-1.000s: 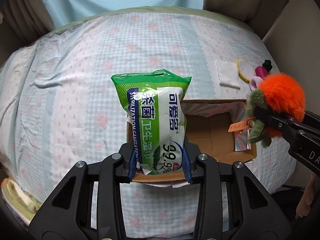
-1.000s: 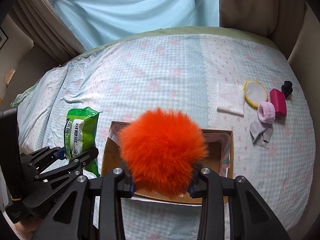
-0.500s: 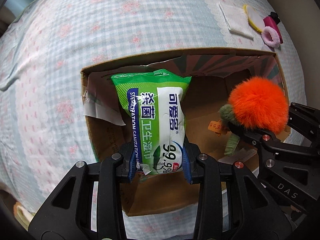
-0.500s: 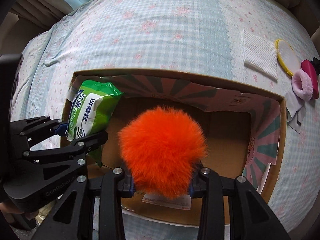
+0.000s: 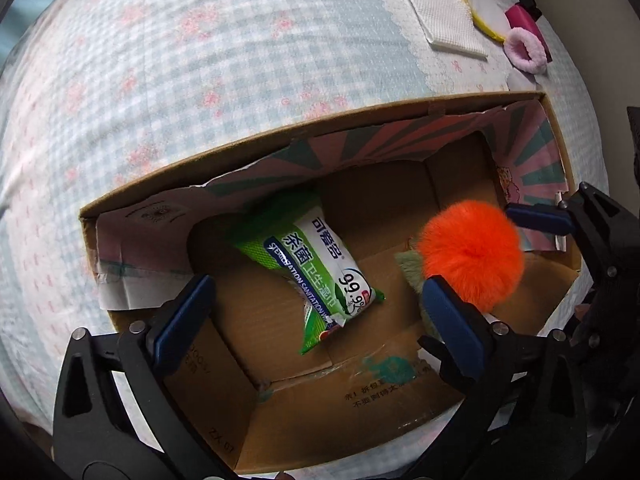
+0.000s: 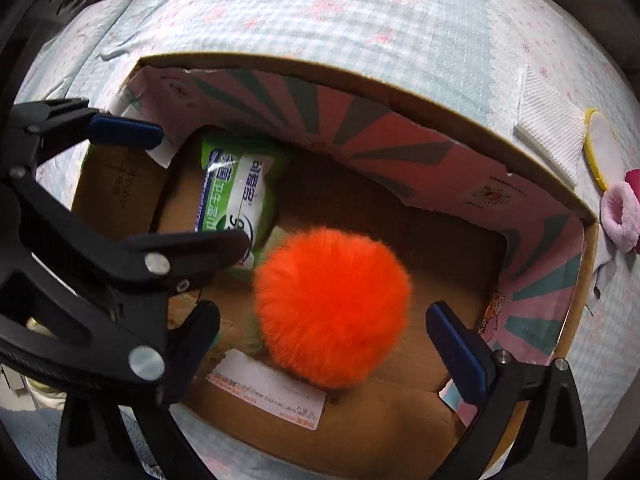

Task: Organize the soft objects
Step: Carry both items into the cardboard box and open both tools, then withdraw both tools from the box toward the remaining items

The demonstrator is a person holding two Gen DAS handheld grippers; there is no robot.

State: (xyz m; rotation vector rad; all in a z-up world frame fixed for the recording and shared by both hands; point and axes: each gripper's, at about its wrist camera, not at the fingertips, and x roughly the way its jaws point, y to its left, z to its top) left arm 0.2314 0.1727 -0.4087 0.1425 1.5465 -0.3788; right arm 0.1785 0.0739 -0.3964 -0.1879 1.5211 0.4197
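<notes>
Over an open cardboard box (image 5: pixel 312 128) on a checked bedspread (image 5: pixel 200 60), left wrist view: left gripper (image 5: pixel 316 312) pointing down, jaws opening, blue pads spread wide and touching nothing. Between them and lower, lying free on the box floor, a green wet-wipe pack (image 5: pixel 316 268), tilted, printed face up. To its right, an orange pompom toy (image 5: pixel 472 256) with a green fuzzy part, sitting between the blue pads of the right gripper (image 5: pixel 484 256), which enters from the right edge. Beyond the box's far right corner, on the bedspread: a white cloth square (image 5: pixel 444 24), a yellow-rimmed round pad (image 5: pixel 484 12), a pink scrunchie (image 5: pixel 526 50) and a magenta item (image 5: pixel 520 20).

Inside the same box, right wrist view: right gripper (image 6: pixel 324 328) aimed down, jaws opening, pads standing well clear on both sides of the orange pompom toy (image 6: pixel 332 304), no pad pressing the fur. Whether resting on the floor or not, cannot tell. Wet-wipe pack (image 6: pixel 236 196) at the back left, partly behind a finger of the left gripper (image 6: pixel 180 184). White label (image 6: pixel 268 392) on the near flap. Cloth square (image 6: pixel 548 128) and scrunchie (image 6: pixel 622 210) outside, at right.
</notes>
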